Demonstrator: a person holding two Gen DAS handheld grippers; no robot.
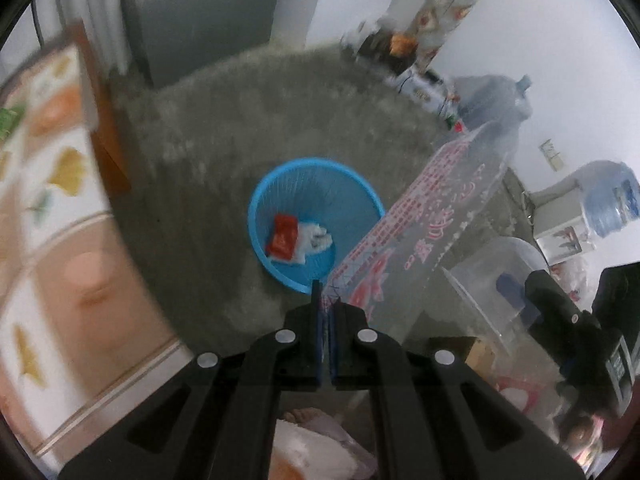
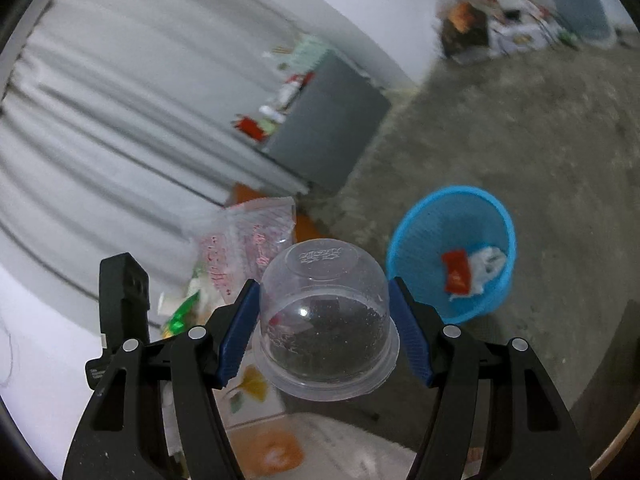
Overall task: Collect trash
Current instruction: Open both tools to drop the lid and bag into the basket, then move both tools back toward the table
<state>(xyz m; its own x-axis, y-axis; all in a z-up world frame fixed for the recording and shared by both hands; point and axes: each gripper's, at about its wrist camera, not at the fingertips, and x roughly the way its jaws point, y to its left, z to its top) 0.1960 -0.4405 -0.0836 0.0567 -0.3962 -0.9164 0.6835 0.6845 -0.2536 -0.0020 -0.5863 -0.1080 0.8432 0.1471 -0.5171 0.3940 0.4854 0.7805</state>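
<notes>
A blue mesh trash basket (image 1: 280,184) stands on the grey floor and holds a red wrapper (image 1: 283,236) and white crumpled trash (image 1: 318,238). My left gripper (image 1: 326,308) is shut on a clear plastic bag with red print (image 1: 432,216), held just above the basket's near right rim. My right gripper (image 2: 324,320) is shut on a clear plastic dome cup (image 2: 324,312), held to the left of the basket (image 2: 436,220). The printed bag (image 2: 244,248) also shows beyond the cup, and the cup (image 1: 496,280) shows at right in the left wrist view.
A table with a patterned cloth (image 1: 52,208) lies at left. A grey cabinet (image 2: 328,132) stands against the curtain. Water jugs (image 1: 612,200) and clutter (image 1: 404,60) line the far wall.
</notes>
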